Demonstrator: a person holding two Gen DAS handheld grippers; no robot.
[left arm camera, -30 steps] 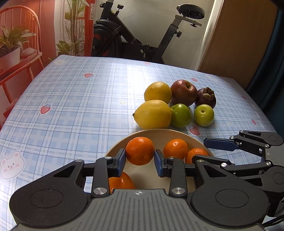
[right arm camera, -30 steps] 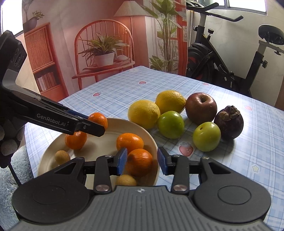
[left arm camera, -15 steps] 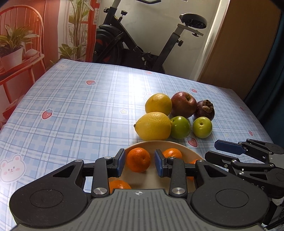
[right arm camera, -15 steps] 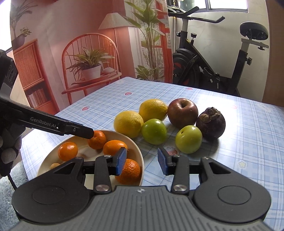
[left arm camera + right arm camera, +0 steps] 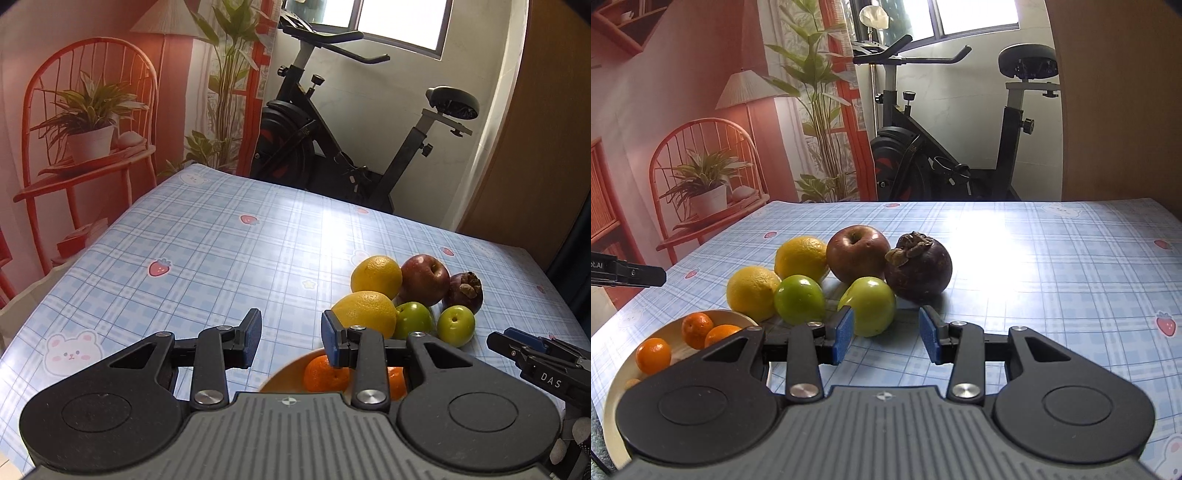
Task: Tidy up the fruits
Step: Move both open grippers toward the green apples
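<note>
L gripper (image 5: 291, 341) has lifted off plate (image 5: 738, 317); R gripper (image 5: 886, 334) has swung toward green fruit (image 5: 870, 310). Both part-open, empty; next pick likely.

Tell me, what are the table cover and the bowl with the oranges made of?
The table cover looks like wipeable plastic or oilcloth: the printed checks and strawberries lie flat, and window light glares off it. The bowl seems to be glazed ceramic, cream and smooth with a soft sheen, though it could be melamine; the look alone cannot settle that.
</note>
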